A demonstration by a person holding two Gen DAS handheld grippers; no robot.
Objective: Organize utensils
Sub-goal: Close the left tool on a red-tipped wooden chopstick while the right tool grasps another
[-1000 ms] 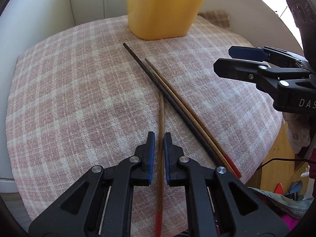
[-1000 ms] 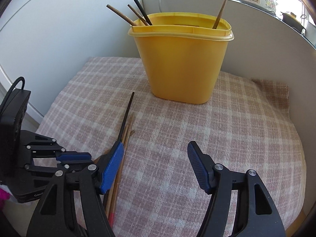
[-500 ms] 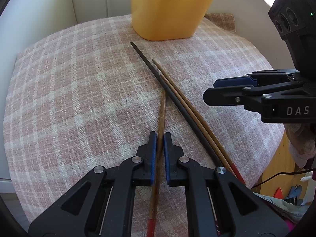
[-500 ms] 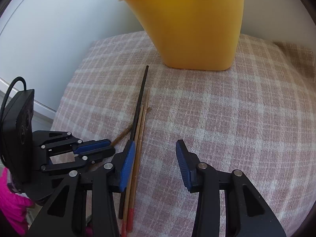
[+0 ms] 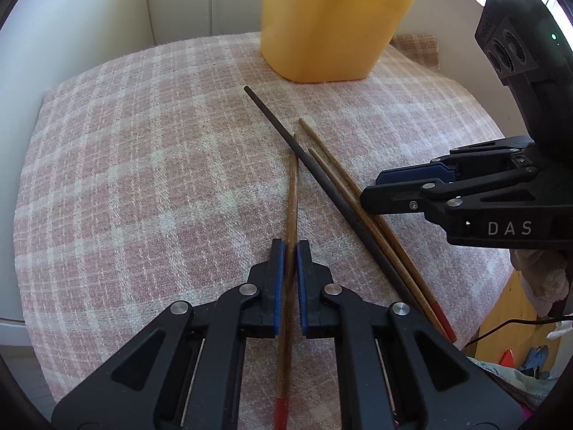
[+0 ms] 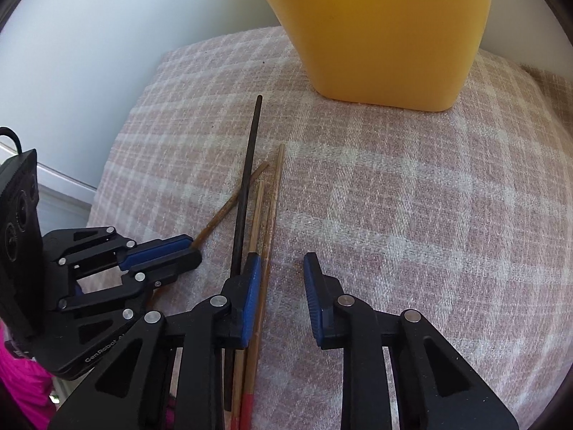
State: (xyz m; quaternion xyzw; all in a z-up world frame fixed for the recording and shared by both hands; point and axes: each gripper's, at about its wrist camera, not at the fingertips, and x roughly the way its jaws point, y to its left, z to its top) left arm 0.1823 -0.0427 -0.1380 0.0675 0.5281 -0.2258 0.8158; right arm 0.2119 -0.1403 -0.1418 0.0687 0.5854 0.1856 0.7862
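My left gripper [image 5: 290,251] is shut on a brown red-tipped chopstick [image 5: 292,193], which rests on the pink plaid cloth [image 5: 143,186]. Beside it lie a black chopstick [image 5: 322,182] and two brown red-tipped chopsticks [image 5: 361,208]. My right gripper [image 6: 281,268] is open, low over the cloth, its left finger [image 6: 250,286] on top of these chopsticks [image 6: 266,215]; it also shows in the left wrist view [image 5: 404,186]. The left gripper shows in the right wrist view [image 6: 172,251]. A yellow tub [image 5: 329,21] stands behind.
The cloth-covered surface ends close at the right [image 5: 476,315], with clutter on the floor below. A white wall [image 5: 89,10] runs behind and to the left. The tub [image 6: 386,28] fills the top of the right wrist view.
My right gripper has dropped down and forward onto the loose chopsticks and narrowed its opening. My left gripper stays shut on its chopstick and has shifted slightly towards the tub.
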